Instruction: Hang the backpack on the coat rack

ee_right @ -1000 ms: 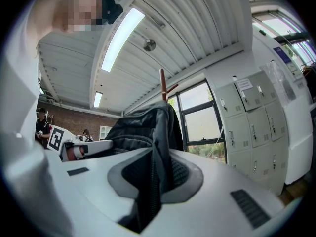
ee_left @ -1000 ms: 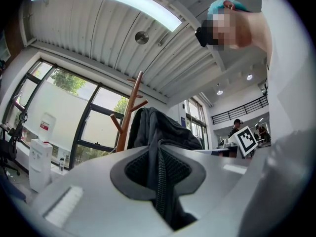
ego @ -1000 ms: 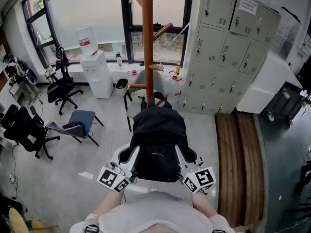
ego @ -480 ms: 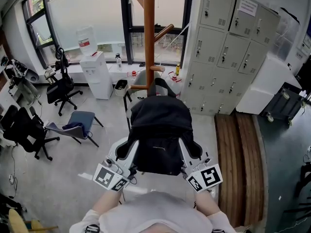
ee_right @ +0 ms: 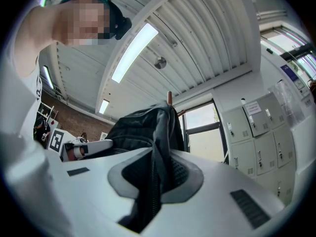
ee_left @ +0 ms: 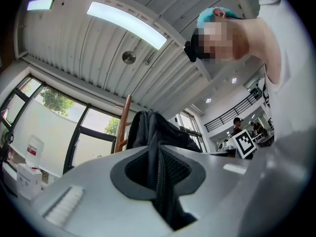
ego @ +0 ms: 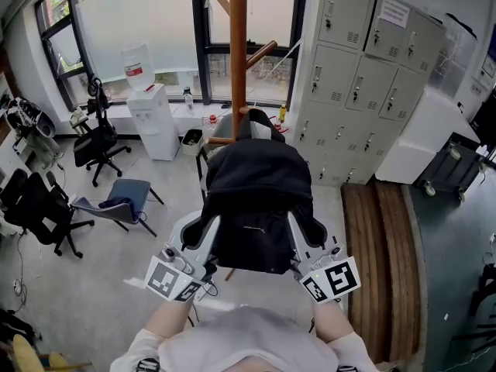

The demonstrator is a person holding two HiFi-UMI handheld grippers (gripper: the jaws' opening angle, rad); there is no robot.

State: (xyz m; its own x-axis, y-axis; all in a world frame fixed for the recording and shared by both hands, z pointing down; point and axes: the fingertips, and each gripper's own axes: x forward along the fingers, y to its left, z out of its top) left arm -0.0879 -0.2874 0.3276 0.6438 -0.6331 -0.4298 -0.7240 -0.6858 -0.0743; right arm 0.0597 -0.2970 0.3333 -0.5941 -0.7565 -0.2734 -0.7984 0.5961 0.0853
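A black backpack (ego: 257, 200) hangs in the air between my two grippers, in front of a tall brown wooden coat rack (ego: 238, 53). My left gripper (ego: 203, 239) is shut on the bag's left edge, with black fabric (ee_left: 159, 177) pinched between its jaws. On the other side my right gripper (ego: 304, 237) is shut on the right edge, with fabric (ee_right: 154, 181) between its jaws. The bag's top handle (ego: 252, 122) stands just below an angled peg (ego: 260, 51). The rack's lower pole is hidden behind the bag.
Grey metal lockers (ego: 364, 76) stand right of the rack. A water dispenser (ego: 151, 107) is at the back left by the windows, with black office chairs (ego: 93, 142) and a blue chair (ego: 124, 196) on the floor at left. A wooden bench (ego: 384, 254) lies at right.
Both grippers have lifted the backpack upward. Its top has risen along the rack's pole, from near the lowest pegs to just under the angled peg.
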